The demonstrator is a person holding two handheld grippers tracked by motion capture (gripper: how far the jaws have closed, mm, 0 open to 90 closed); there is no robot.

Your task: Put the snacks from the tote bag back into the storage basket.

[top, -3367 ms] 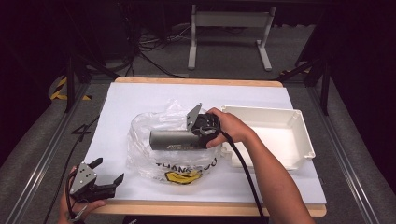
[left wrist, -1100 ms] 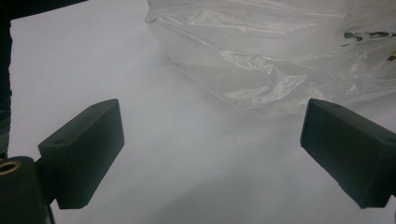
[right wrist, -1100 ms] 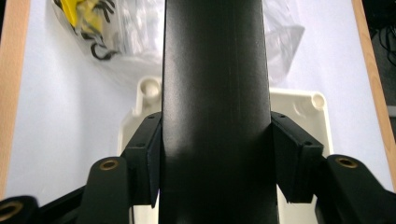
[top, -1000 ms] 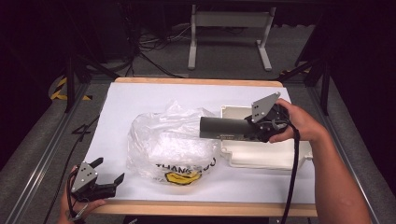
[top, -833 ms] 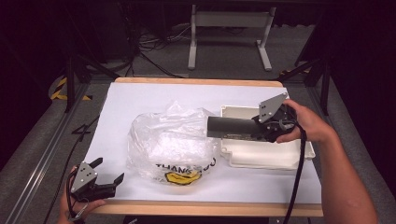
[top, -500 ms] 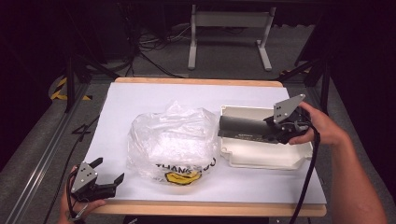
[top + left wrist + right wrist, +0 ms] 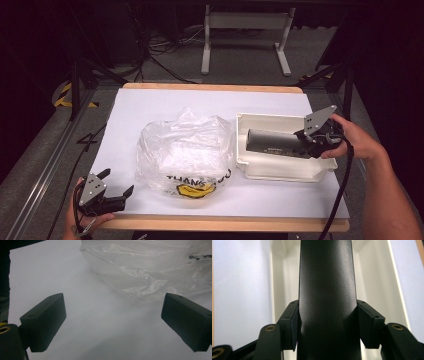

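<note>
I am holding a dark cylinder [image 7: 277, 143], clamped in my right gripper [image 7: 327, 322], level over the white tray [image 7: 260, 172]; lowering gently. Left gripper [image 7: 115, 327] fingers are resting apart.

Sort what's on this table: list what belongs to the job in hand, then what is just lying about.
In the job:
- dark cylinder, clamped in the right gripper
- white tray, under the cylinder

Lying about:
- clear plastic bag, mid-table, untouched
- left gripper, open, low at the near edge, holding nothing
</note>
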